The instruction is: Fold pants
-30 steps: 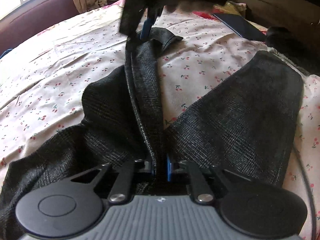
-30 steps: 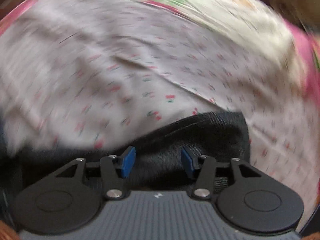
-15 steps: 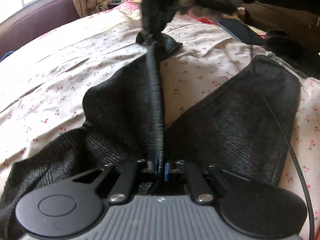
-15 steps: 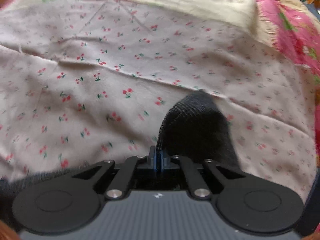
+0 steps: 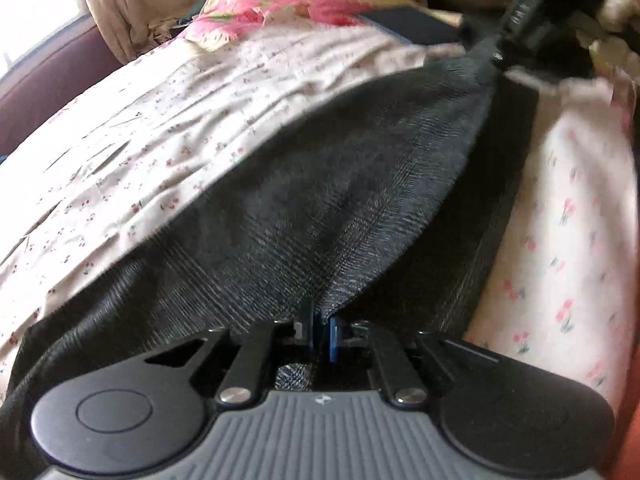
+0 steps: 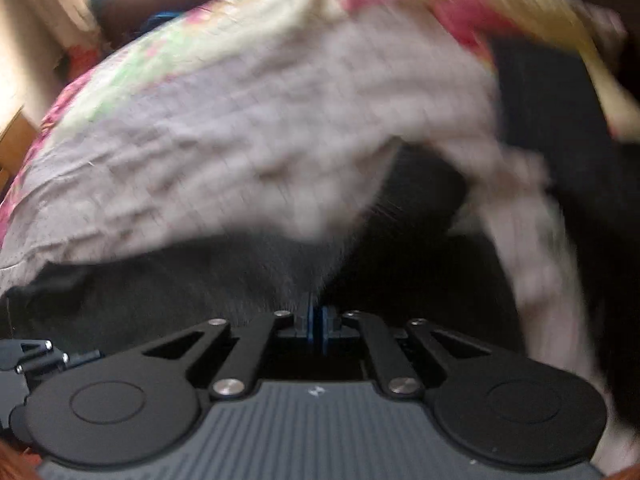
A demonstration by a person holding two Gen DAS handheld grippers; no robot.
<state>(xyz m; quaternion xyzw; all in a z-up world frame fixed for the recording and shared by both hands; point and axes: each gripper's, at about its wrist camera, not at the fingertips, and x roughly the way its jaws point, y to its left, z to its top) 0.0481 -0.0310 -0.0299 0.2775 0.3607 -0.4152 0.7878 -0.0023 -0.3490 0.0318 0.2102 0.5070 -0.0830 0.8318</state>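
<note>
Left wrist view: the left gripper has its blue pads pressed together on a pinch of the dark grey pants, near the crotch end. From there the cloth rises as a taut, lifted sheet to the upper right corner, where the right gripper grips the far end. Under this sheet another dark layer of the pants lies flat on the cherry-print bedsheet. A pink flowered pillow sits at the far edge.

Right wrist view: the picture is smeared. The right gripper has its jaws squeezed nearly shut on dark cloth of the pants, which spread out in front of it over the bedsheet.

The step in hand appears to be the lengthwise fold, one leg carried across onto the other. The next move likely calls for both grippers to lower together, keeping the cloth stretched so the edges line up, and only then to let go.
</note>
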